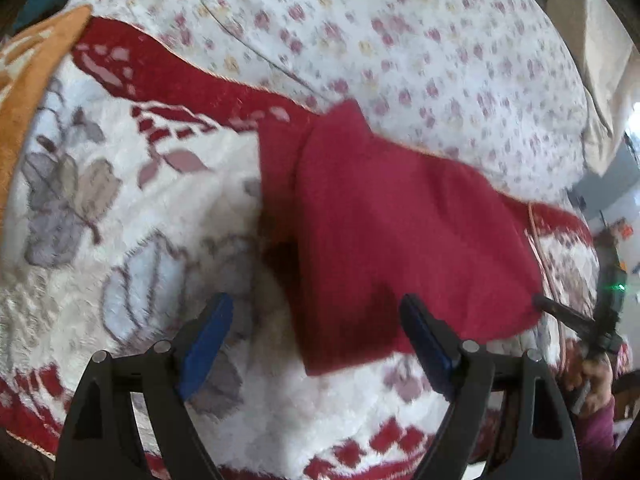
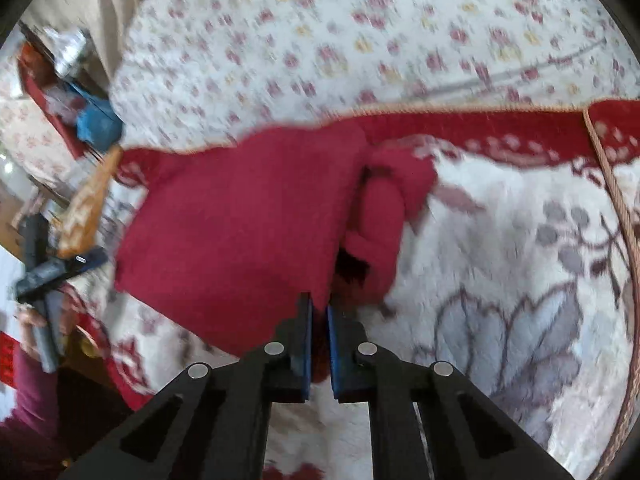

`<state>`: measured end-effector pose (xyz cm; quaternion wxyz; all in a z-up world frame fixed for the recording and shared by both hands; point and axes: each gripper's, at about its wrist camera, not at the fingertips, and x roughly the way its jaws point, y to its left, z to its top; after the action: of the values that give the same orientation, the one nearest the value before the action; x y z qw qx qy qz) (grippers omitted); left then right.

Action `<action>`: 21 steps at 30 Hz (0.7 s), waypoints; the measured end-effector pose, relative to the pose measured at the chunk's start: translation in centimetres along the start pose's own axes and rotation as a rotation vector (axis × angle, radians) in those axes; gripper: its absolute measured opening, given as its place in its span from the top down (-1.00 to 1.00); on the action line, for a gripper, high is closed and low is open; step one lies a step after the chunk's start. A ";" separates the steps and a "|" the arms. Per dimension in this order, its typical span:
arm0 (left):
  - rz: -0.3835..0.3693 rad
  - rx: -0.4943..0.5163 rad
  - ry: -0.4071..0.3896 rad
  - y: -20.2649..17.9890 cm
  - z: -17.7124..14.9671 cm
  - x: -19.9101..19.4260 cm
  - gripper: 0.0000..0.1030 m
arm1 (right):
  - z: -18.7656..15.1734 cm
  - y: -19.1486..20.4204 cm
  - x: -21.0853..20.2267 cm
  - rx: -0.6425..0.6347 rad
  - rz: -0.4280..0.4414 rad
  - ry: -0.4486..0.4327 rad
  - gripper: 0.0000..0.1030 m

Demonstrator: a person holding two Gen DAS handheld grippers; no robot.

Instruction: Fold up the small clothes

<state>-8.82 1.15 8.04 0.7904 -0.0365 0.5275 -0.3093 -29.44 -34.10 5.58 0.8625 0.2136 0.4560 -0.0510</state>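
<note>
A small dark red garment [image 1: 384, 216] lies on a fluffy white blanket with red border and grey leaves [image 1: 132, 216]. My left gripper [image 1: 316, 312] is open, its blue-padded fingers astride the garment's near edge, holding nothing. In the right wrist view the same garment [image 2: 240, 220] is lifted at its near corner. My right gripper [image 2: 319, 312] is shut on that corner, with cloth pinched between the blue pads. A folded sleeve or bunched part [image 2: 384, 216] hangs to the right of the main panel. The right gripper also shows at the far right of the left wrist view [image 1: 560, 310].
A white floral bedsheet [image 1: 400, 40] covers the bed beyond the blanket. An orange patterned cloth [image 1: 28, 80] lies at the far left. Beige fabric [image 1: 592, 60] stands at the upper right. Cluttered furniture with blue items [image 2: 96, 124] shows at the left of the right wrist view.
</note>
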 end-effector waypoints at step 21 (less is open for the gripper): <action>0.013 0.107 0.121 -0.5 -1.4 2.5 -0.58 | 13.0 21.4 15.0 -0.271 0.132 0.028 0.06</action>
<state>-9.60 -0.22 5.60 0.7599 0.0280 0.5571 -0.3338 -4.78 -18.50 6.72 0.8785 0.1253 0.4554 0.0711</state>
